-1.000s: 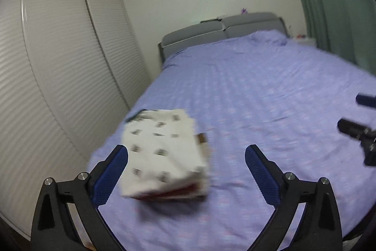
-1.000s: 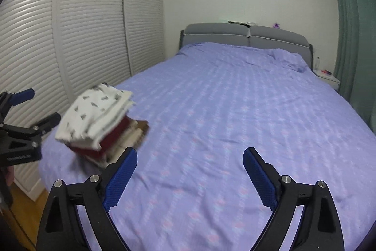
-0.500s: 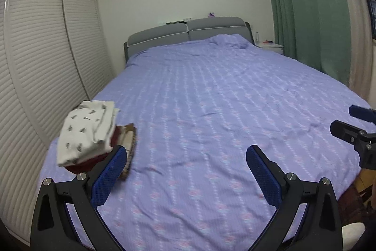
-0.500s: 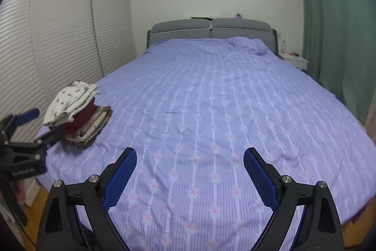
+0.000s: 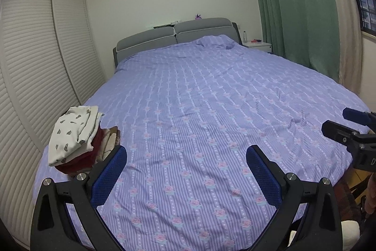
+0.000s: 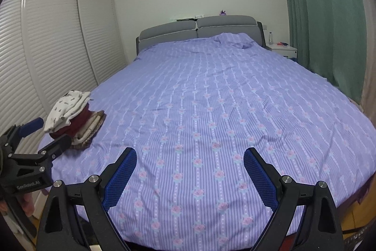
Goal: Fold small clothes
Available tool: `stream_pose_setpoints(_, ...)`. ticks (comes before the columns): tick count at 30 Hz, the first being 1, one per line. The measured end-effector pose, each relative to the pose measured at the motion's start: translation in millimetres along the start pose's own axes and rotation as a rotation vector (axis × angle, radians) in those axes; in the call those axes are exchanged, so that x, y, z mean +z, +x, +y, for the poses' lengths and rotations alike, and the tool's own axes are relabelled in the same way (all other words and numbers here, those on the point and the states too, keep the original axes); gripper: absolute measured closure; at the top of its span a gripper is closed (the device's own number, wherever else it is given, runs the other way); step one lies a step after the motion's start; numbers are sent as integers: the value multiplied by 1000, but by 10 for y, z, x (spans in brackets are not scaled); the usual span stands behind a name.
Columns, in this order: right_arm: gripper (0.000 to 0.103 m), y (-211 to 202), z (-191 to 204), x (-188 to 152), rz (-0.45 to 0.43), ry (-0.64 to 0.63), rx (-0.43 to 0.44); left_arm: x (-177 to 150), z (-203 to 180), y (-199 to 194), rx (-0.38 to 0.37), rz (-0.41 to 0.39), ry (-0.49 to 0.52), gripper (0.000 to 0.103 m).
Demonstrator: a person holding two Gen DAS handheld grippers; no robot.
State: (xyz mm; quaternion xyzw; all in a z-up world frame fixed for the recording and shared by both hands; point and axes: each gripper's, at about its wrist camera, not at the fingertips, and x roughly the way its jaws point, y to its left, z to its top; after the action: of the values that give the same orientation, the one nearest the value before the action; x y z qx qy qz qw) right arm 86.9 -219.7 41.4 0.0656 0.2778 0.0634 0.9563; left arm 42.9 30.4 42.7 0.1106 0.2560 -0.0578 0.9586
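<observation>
A stack of folded small clothes point(image 5: 77, 135) point(image 6: 72, 119) sits at the near left corner of the purple bed point(image 5: 199, 109) point(image 6: 211, 109): a white printed piece on top, dark red under it, beige and brown at the bottom. My left gripper point(image 5: 186, 157) is open and empty, held back over the bed's near edge to the right of the stack. My right gripper point(image 6: 190, 159) is open and empty above the near edge too. Each gripper shows at the side of the other's view, the right gripper point(image 5: 347, 126) and the left gripper point(image 6: 42, 133).
White louvred wardrobe doors point(image 5: 35, 77) run along the left of the bed. A grey headboard point(image 6: 197, 32) stands at the far end, with a white bedside table point(image 6: 283, 48) and green curtains point(image 5: 298, 11) on the right. A hand point(image 6: 25, 202) holds the left gripper.
Both grippers have pulled back and away from the stack, which now lies smaller and further left in both views. More of the bed and the curtains shows.
</observation>
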Motion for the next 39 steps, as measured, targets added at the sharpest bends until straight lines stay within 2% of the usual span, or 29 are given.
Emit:
stream_pose_setpoints(8, 10, -33, -70, -30, -4, 9, 14, 17, -41, -64, -30, 1, -43, 0)
stream_pose_setpoints(14, 10, -31, -98, -28, 1, 18, 20, 0, -69, -72, -28, 2, -45, 0)
stream_pose_setpoints(24, 10, 4, -68, -36, 11, 9, 18, -24, -40, -58, -69, 24, -66, 0)
stream_pose_setpoints(29, 10, 10, -44, -37, 12, 2, 13, -32, -56, -68, -42, 24, -54, 0)
stream_pose_setpoints(33, 10, 7, -26, -37, 13, -9, 10, -35, -52, -86, -71, 19, -63, 0)
stream_pose_setpoints(39, 10, 9, -24, -40, 19, -7, 11, -26, -42, -110, -70, 14, -66, 0)
